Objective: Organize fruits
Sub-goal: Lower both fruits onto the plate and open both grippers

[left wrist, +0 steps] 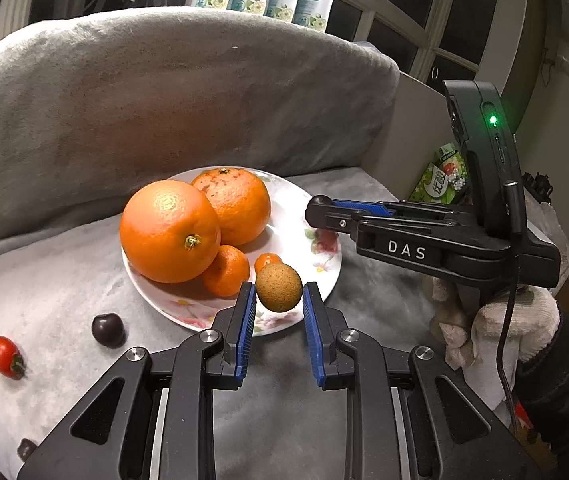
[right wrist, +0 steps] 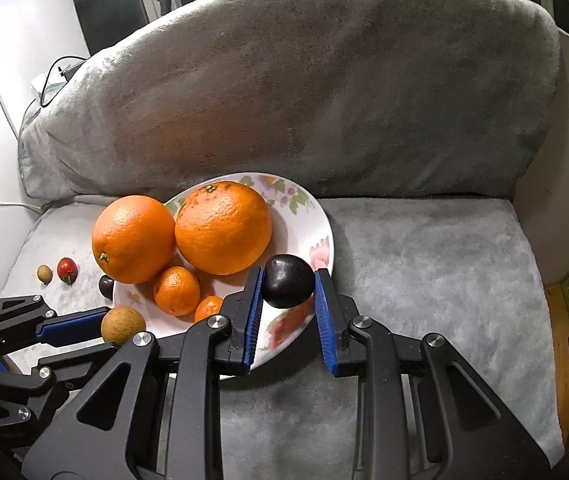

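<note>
left tongs [left wrist: 278,294]: pinching the brown fruit [left wrist: 278,287] over the plate [left wrist: 326,276]'s near rim
right tongs [right wrist: 289,289]: pinching the dark plum [right wrist: 287,286], hanging over the plate's right edge
drop: plate lying directly beneath both

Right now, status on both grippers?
Left gripper shut on longan. Right gripper shut on dark plum. Both over plate; nothing blocking.
</note>
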`<action>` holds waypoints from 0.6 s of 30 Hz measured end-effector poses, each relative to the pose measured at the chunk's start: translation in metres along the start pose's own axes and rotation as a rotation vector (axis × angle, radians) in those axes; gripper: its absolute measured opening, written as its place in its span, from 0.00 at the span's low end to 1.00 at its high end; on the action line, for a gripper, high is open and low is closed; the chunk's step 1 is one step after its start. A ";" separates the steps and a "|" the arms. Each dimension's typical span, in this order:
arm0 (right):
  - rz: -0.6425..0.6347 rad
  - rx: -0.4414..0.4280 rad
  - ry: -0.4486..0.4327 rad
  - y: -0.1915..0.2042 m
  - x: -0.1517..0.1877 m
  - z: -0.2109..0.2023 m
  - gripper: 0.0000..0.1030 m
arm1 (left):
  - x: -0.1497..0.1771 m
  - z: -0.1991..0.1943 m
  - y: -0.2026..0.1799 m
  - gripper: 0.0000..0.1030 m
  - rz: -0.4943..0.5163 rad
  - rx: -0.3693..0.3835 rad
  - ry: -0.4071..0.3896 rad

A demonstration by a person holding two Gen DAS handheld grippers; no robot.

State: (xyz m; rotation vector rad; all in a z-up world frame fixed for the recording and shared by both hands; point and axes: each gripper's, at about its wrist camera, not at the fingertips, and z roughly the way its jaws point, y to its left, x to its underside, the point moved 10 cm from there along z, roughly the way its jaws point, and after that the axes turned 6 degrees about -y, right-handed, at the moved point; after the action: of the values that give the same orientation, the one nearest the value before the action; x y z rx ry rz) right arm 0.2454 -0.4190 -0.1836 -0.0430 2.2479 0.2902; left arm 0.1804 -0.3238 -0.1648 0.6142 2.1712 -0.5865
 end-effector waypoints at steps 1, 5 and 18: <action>-0.006 0.000 -0.003 0.002 -0.001 0.000 0.26 | 0.000 0.000 0.000 0.22 0.004 -0.003 -0.003; -0.010 -0.002 -0.013 0.005 -0.002 -0.002 0.26 | -0.002 0.000 -0.002 0.28 0.015 -0.006 -0.009; -0.013 0.025 -0.078 0.006 -0.014 -0.019 0.85 | -0.007 -0.007 -0.002 0.63 0.032 -0.029 -0.036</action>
State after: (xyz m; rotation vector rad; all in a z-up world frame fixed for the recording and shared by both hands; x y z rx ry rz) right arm 0.2394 -0.4186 -0.1607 -0.0327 2.1722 0.2530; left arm 0.1796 -0.3226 -0.1545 0.6178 2.1286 -0.5442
